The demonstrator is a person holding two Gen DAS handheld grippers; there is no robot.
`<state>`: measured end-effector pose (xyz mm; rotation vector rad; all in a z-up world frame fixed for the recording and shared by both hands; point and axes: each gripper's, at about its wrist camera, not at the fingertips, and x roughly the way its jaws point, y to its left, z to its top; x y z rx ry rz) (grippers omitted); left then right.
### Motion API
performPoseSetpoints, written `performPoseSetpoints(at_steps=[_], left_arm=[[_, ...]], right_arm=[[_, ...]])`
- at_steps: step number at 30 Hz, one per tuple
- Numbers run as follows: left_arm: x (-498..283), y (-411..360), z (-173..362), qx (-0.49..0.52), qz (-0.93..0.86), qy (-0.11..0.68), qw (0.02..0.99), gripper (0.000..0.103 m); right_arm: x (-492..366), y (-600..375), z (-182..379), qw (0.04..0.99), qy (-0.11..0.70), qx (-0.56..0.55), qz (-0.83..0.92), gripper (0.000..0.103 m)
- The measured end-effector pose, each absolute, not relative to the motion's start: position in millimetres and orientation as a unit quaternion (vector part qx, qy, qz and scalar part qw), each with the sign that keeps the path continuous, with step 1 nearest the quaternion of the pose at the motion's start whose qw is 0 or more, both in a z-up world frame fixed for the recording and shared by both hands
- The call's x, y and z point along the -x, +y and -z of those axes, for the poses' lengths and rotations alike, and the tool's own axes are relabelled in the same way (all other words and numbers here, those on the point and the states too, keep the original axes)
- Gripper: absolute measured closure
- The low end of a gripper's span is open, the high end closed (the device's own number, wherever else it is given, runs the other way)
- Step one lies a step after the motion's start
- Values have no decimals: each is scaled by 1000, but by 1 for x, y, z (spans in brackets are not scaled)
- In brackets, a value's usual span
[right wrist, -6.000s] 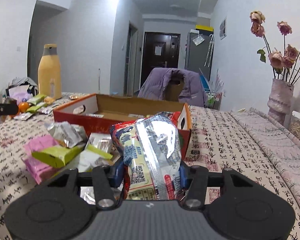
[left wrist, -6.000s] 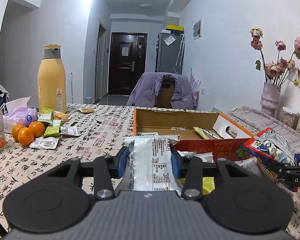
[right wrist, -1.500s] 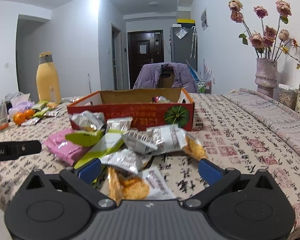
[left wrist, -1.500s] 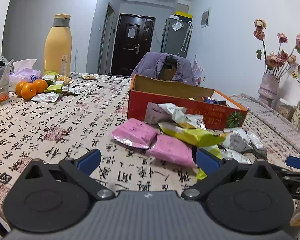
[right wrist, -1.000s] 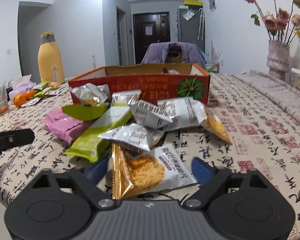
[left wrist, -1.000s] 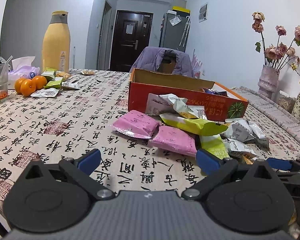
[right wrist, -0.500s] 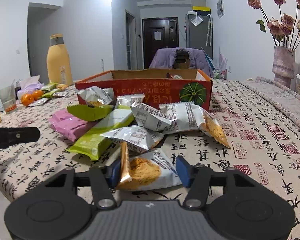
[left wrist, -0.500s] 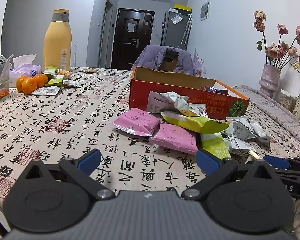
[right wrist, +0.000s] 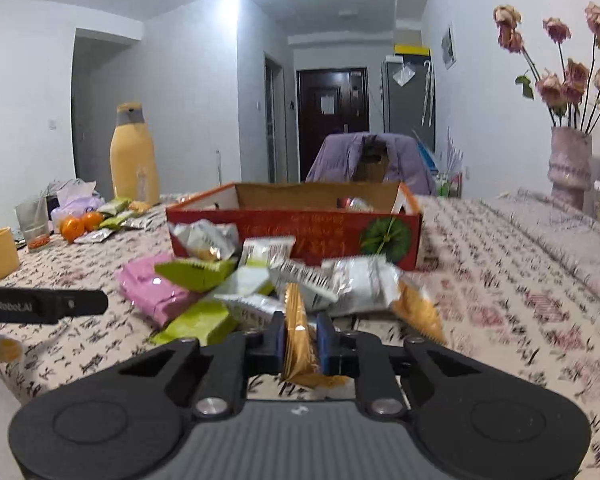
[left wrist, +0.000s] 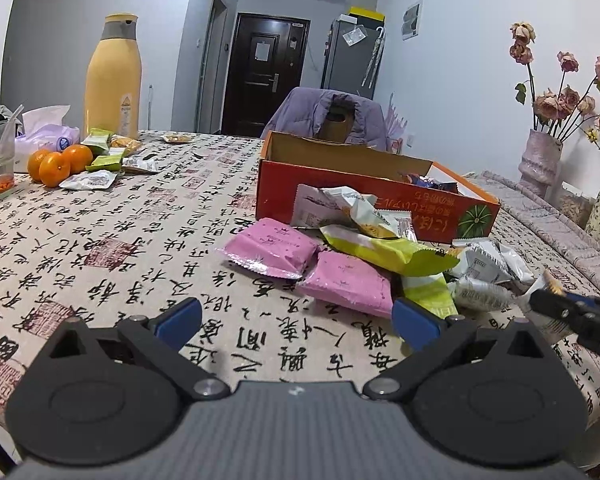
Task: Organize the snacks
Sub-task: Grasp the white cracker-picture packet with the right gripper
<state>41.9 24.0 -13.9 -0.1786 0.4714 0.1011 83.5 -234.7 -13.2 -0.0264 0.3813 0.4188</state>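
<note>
Right tongs [right wrist: 300, 334] have just closed, pinching the orange snack packet [right wrist: 298, 344] on edge at the near end of the pile so I can carry it to the red box [right wrist: 296, 236] beyond; left tongs [left wrist: 296, 318] wide, empty, waiting above the bench [left wrist: 112, 248].

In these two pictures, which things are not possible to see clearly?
- Box contents: both views, hidden by the red box walls.
- Gold packet print: right wrist view, edge-on, blurred.
- Right gripper in the left wrist view: cut by the picture's edge.
- Tablecloth: right view, blurred.
</note>
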Motion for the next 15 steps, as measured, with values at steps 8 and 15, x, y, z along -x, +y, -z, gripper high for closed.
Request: performPoseSetpoints(at_steps=[8,15], left_arm=[[-47,21,13,90,-50,238,966,0],[-45,17,12,88,-45,237,967,0]], right_arm=[[-91,-248,1,963,171,-16,-206,91],[-92,-256,4,962,178,-36,-203,91]])
